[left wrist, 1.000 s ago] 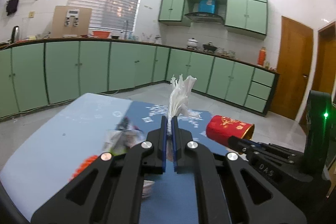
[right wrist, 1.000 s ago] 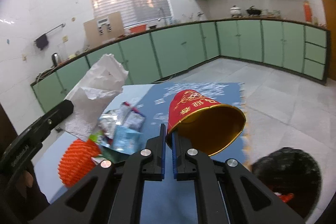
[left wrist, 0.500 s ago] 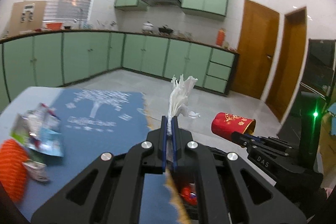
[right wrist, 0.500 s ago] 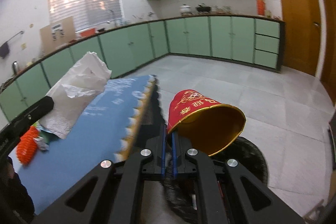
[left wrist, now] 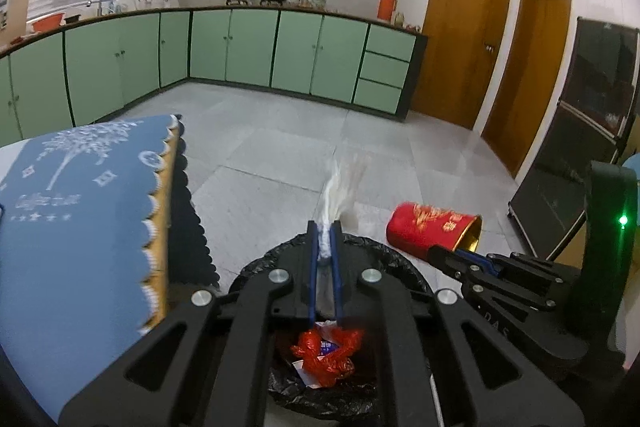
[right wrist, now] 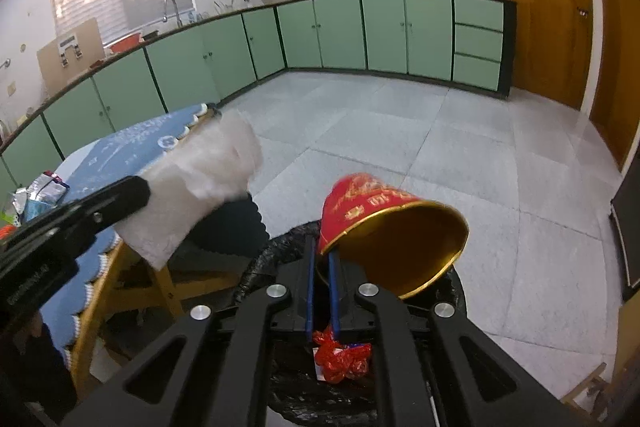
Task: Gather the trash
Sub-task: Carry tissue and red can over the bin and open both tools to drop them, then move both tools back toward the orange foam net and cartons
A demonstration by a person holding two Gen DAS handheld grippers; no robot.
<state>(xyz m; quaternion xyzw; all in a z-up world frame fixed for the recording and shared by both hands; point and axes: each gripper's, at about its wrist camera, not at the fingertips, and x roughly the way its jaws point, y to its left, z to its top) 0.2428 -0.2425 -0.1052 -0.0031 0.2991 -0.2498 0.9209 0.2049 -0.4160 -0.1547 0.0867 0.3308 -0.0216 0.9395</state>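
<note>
Both grippers, holding tissue [left wrist: 340,193] and cup [right wrist: 384,223], now hover over bin [left wrist: 404,263].

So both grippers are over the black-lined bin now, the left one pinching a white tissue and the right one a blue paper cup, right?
Not quite: the paper cup in the right gripper is red with a gold inside, as the right wrist view shows. The left gripper does pinch a white tissue over the black-lined bin.
</note>
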